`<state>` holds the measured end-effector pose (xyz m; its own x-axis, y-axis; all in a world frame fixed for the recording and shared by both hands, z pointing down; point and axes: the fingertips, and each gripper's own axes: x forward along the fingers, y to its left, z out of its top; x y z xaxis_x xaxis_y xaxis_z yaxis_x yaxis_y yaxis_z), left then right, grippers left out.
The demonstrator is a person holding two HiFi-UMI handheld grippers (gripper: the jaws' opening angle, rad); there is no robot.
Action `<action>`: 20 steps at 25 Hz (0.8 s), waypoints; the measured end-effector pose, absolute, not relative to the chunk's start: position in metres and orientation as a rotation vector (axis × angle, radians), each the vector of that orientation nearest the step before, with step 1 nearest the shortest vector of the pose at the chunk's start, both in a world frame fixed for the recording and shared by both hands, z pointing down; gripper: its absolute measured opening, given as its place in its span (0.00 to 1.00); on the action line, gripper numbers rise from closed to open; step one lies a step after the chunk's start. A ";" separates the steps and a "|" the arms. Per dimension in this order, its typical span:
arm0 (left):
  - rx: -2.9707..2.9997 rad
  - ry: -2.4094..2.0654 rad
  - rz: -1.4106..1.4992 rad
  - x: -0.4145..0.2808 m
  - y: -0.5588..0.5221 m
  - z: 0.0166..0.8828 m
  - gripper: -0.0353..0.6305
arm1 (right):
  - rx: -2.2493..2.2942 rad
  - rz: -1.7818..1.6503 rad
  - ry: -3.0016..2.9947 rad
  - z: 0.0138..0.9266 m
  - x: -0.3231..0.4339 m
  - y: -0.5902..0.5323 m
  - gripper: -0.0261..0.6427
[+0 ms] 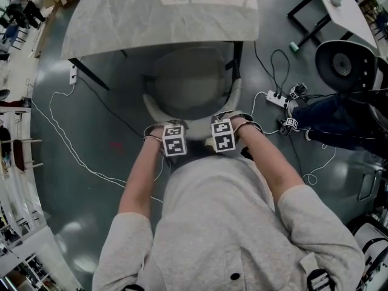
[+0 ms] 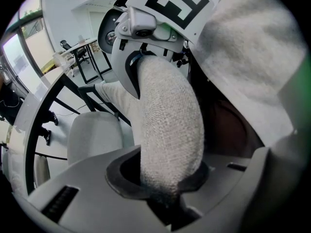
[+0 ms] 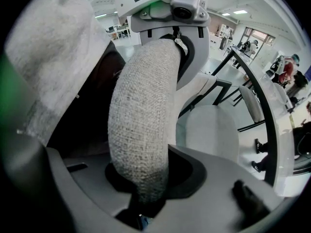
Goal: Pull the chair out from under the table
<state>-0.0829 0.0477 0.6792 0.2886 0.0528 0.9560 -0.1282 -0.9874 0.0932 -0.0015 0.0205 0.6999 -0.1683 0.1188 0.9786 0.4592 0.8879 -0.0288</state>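
A grey fabric chair [image 1: 191,83] stands with its seat mostly under the pale table [image 1: 157,17], its backrest towards me. My left gripper [image 1: 174,132] and right gripper [image 1: 222,129] sit side by side on the backrest's top edge, pointing steeply down. In the left gripper view the left gripper [image 2: 167,191] is shut on the padded grey backrest [image 2: 170,125], with the right gripper [image 2: 150,28] further along it and the seat [image 2: 92,135] below. In the right gripper view the right gripper [image 3: 143,193] clamps the same backrest [image 3: 141,120], beyond which the left gripper [image 3: 175,13] shows.
The table's black legs [image 1: 91,74] flank the chair. A white power strip [image 1: 277,99] with cables lies on the floor to the right, next to a person's dark trouser leg [image 1: 327,117] and a black round chair base [image 1: 345,65]. A white cable [image 1: 60,132] trails at left.
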 end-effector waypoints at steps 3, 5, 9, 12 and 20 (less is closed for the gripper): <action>2.400 -0.064 1.778 -0.082 0.047 0.678 0.22 | -0.445 -0.319 -1.728 0.700 -0.001 0.019 0.18; 2.402 -0.060 1.773 -0.081 0.047 0.678 0.22 | -0.444 -0.317 -1.730 0.699 0.000 0.019 0.18; 2.404 -0.079 1.780 -0.082 0.045 0.678 0.22 | -0.440 -0.317 -1.731 0.699 -0.001 0.018 0.18; 2.400 -0.088 1.788 -0.083 0.044 0.679 0.22 | -0.445 -0.318 -1.730 0.699 -0.002 0.017 0.18; 2.388 -0.093 1.809 -0.078 0.063 0.680 0.22 | -0.429 -0.320 -1.719 0.701 0.004 0.036 0.18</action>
<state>-0.0781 0.0632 0.6803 0.2736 0.0372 0.9611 -0.1360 -0.9877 0.0769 0.0043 0.0362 0.7009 -0.1574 0.1064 0.9818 0.4524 0.8915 -0.0241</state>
